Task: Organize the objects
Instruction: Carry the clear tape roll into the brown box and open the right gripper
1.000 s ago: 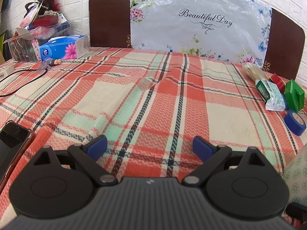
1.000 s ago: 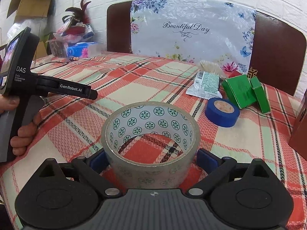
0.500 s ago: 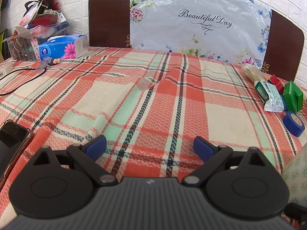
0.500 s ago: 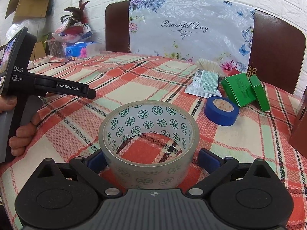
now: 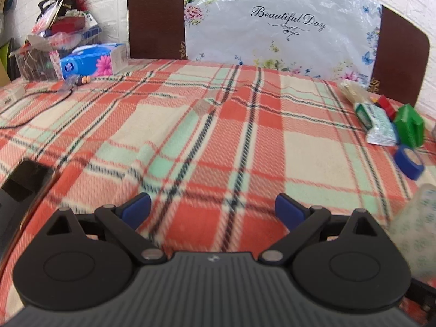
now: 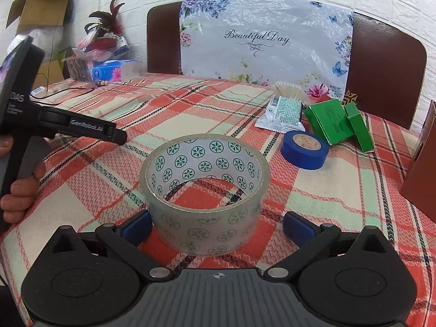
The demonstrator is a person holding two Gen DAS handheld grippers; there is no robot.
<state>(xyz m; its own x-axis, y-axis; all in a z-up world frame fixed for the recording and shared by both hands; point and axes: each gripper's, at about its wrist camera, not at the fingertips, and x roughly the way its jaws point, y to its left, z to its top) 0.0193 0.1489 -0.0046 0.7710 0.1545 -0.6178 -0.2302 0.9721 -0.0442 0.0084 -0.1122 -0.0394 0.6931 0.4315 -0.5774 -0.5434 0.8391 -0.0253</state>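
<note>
A clear tape roll (image 6: 205,193) with a green-star core stands on the plaid tablecloth between my right gripper's (image 6: 216,227) open jaws; the left pad is near it, the right pad stands apart. It shows blurred at the right edge of the left wrist view (image 5: 417,231). A blue tape roll (image 6: 304,150) (image 5: 408,162), two green boxes (image 6: 338,125) (image 5: 408,125) and a snack packet (image 6: 283,111) (image 5: 377,124) lie at the far right. My left gripper (image 5: 212,211) is open and empty over bare cloth; it shows in the right wrist view (image 6: 95,130).
A black phone (image 5: 21,188) lies at the left table edge. A tissue box (image 5: 92,62), a cluttered clear bin (image 5: 46,54) and a black cable (image 5: 35,103) sit far left. A brown box (image 6: 421,169) stands right. Two chair backs and a floral bag (image 5: 280,27) line the far edge.
My right gripper has opened wider and pulled back from the clear tape roll, which now stands free on the cloth. The left gripper has shifted slightly.
</note>
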